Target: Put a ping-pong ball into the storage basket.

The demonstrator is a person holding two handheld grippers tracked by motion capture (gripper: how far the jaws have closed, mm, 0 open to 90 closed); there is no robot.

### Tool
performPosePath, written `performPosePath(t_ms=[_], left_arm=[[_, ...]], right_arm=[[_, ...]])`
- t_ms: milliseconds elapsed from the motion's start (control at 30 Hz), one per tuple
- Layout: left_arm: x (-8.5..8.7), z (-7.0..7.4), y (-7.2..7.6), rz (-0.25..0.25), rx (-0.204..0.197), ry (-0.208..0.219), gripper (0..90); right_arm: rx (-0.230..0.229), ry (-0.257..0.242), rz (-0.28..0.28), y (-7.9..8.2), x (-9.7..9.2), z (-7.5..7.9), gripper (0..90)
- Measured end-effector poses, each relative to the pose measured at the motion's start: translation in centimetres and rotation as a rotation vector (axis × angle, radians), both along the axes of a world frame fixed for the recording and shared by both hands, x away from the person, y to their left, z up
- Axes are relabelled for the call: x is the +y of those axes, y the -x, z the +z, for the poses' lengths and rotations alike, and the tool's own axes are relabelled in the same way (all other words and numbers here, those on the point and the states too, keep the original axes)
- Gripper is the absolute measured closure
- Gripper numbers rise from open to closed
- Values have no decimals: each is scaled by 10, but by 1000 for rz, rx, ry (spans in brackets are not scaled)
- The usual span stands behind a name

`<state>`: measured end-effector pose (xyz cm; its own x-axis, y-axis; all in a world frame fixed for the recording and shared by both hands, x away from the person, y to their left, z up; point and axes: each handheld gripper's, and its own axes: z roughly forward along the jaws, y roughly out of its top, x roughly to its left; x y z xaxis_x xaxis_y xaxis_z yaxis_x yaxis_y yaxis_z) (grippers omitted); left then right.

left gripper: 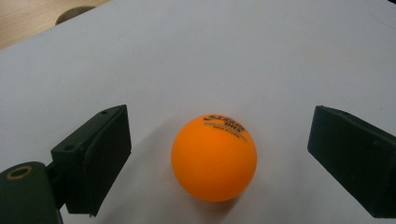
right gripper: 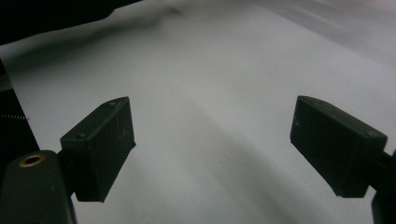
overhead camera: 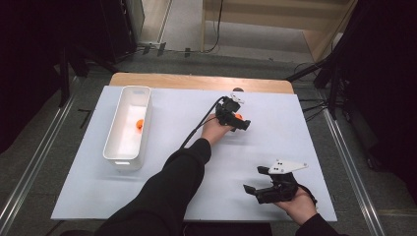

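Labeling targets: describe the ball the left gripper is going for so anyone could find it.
On the white table sheet, look right of centre at the left gripper. An orange ball lies between its open jaws, untouched. The other orange ball sits inside the white bin at left.

Looks like a lab or test room set up for recording. At frame centre, a white sheet (overhead camera: 275, 142) covering a wooden tabletop (overhead camera: 196, 81), plain and staged. Along the left and right edges, metal floor rails (overhead camera: 34, 167) on grey carpet. In the dark upper corners, black stands (overhead camera: 66, 73) and loose cables (overhead camera: 314, 105). At upper centre, pale wooden panelling (overhead camera: 275, 19). Nothing domestic, all rig and bare working surface.
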<state>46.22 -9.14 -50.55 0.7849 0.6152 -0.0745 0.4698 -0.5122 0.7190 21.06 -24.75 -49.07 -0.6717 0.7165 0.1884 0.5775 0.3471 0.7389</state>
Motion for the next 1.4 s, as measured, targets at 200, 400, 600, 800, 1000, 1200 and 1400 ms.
performPosePath(t_ms=[200,400,600,800,1000,1200,1400], left_arm=[[2,-8,0,10,-3,-37,66],[1,-11,0,3,-13,-58,67],[-2,-13,3,7,-48,-94,81],[-4,-14,4,12,-56,-100,87],[-4,-14,4,12,-56,-100,87],[-4,-14,5,15,-58,-99,91],[-2,-13,9,0,-71,-85,191]], right_arm=[[0,1,0,0,0,0,123],[-1,2,0,0,1,0,123],[-1,3,0,0,0,0,123],[3,4,7,0,1,0,123],[-2,4,0,0,1,0,123],[-4,7,4,0,1,0,123],[-4,9,3,0,1,-1,123]])
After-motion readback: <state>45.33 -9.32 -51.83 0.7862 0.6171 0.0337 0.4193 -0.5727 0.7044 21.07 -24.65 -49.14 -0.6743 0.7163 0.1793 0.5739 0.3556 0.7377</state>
